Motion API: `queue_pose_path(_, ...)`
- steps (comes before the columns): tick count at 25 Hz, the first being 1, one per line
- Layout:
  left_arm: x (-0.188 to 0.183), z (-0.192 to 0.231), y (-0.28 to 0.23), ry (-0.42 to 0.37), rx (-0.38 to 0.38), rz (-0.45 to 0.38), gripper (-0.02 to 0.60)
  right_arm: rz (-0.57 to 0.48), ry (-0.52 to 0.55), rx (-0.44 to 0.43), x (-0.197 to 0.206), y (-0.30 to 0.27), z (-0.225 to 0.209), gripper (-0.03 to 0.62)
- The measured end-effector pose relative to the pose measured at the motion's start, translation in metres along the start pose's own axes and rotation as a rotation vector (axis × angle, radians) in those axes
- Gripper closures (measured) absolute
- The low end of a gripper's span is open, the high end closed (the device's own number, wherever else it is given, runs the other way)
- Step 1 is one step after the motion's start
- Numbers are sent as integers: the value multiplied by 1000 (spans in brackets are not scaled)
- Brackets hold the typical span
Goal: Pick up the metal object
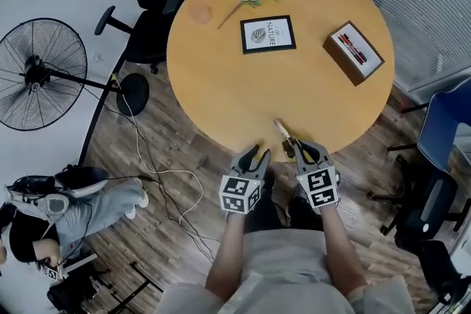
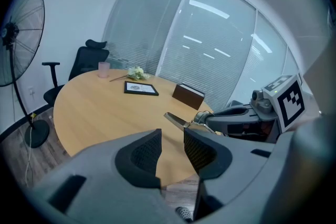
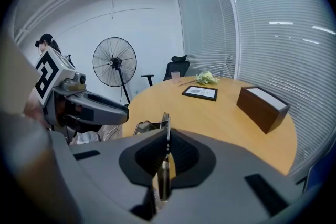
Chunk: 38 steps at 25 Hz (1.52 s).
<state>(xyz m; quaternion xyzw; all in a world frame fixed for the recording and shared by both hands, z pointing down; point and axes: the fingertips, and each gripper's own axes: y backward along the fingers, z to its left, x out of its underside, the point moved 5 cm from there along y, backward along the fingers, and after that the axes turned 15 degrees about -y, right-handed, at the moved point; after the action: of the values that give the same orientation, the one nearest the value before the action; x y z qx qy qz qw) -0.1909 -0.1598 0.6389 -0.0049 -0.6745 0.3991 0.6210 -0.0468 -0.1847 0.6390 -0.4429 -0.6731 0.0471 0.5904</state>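
Right gripper (image 1: 303,151) clamped on metal object (image 1: 282,130), which sticks out past its jaws over the table (image 1: 221,84). Left gripper (image 2: 172,145) slightly open, empty.

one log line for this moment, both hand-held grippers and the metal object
right hand-held gripper: shut on metal object | left hand-held gripper: open, empty | metal object: over table near edge

Bright, even; lamp glare on blinds (image 2: 220,60); fisheye edges dark.

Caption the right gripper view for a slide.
Right tongs shut on a thin metal object at the edge of a round wooden table bearing a framed print and a brown box.
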Motion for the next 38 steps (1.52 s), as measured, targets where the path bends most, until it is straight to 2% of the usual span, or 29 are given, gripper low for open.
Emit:
queue_pose_path(10, 7, -72, 27, -74, -30, -13, 463, -72, -24, -15, 32, 73, -19, 592)
queue_pose_path(19, -1, -115, 56, -70, -59, -49, 463, -111, -42, -42, 42, 125, -21, 592)
queue_pose_path(28, -16, -136, 69, -76, -77, -98, 463, -174, -37, -69, 32, 157, -21, 592)
queue_pose_path(32, -26, -140, 70, -88, -83, -124, 463, -174, 4, -61, 32, 166, -21, 592)
queue_pose_path(38, -35, -146, 70, -106, -68, -135, 463, -187, 4, -57, 34, 176, -25, 592)
